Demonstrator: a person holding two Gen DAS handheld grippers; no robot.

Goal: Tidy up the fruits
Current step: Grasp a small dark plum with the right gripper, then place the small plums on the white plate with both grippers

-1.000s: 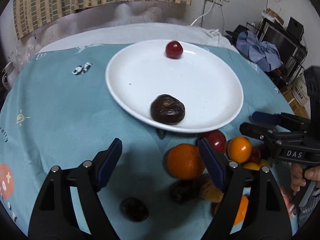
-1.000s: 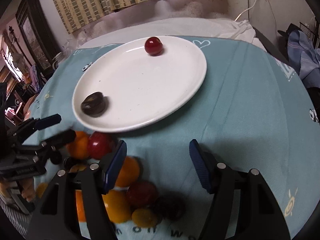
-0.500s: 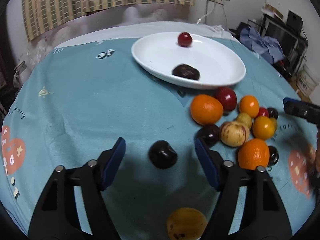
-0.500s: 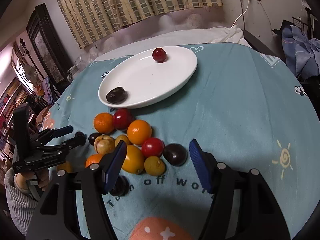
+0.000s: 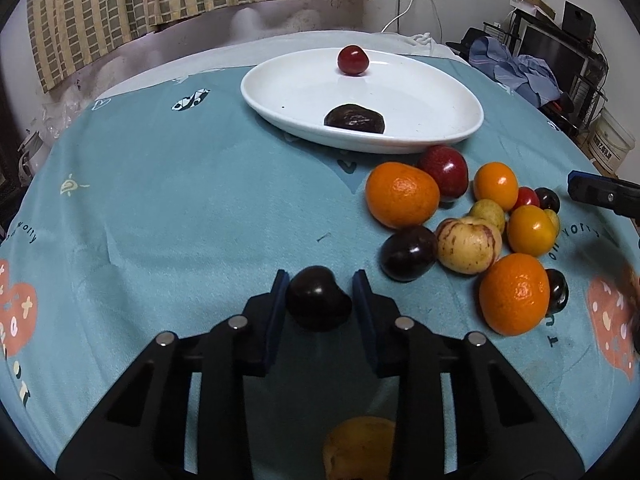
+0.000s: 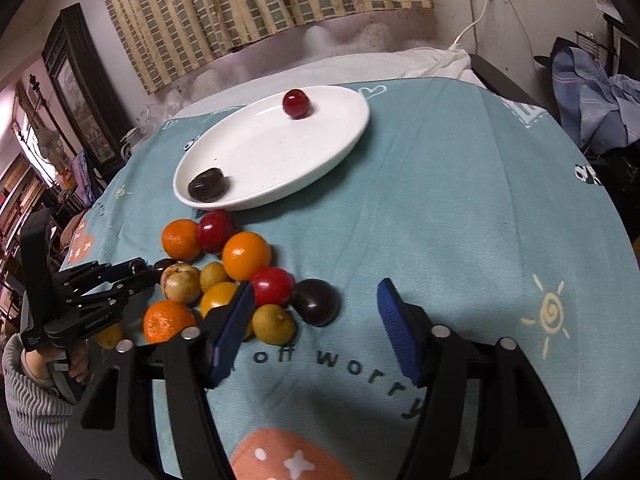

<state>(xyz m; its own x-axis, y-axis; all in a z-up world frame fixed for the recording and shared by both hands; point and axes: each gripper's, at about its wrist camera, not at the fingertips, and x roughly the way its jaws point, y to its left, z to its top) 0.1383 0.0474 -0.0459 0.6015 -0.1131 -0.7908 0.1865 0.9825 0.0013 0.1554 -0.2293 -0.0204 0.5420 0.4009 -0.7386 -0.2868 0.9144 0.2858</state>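
Note:
On the teal cloth lies a dark plum (image 5: 318, 304), and my left gripper (image 5: 320, 292) is closing on it, both blue pads touching its sides. The white plate (image 5: 460, 136) at the back holds a red fruit (image 5: 353, 60) and a dark wrinkled fruit (image 5: 354, 118). A pile of oranges (image 5: 402, 194), red, yellow and dark fruits lies to the right of the plum. My right gripper (image 6: 316, 284) hovers over the near edge of that pile. Its jaws are closing but still wide, and another dark plum (image 6: 316, 302) sits between them untouched. The left gripper (image 6: 146, 272) shows at the pile's left.
A yellow fruit (image 5: 360, 444) lies under the left gripper's body. A person's hand in a grey ribbed sleeve (image 6: 32, 392) holds the left gripper. Curtains and a wall stand behind the table; clothes and furniture (image 5: 520, 68) crowd the right side.
Both grippers have drawn back from the plate toward the near fruits. The left one came down around the lone dark plum and shut on it. The right jaws narrowed a little.

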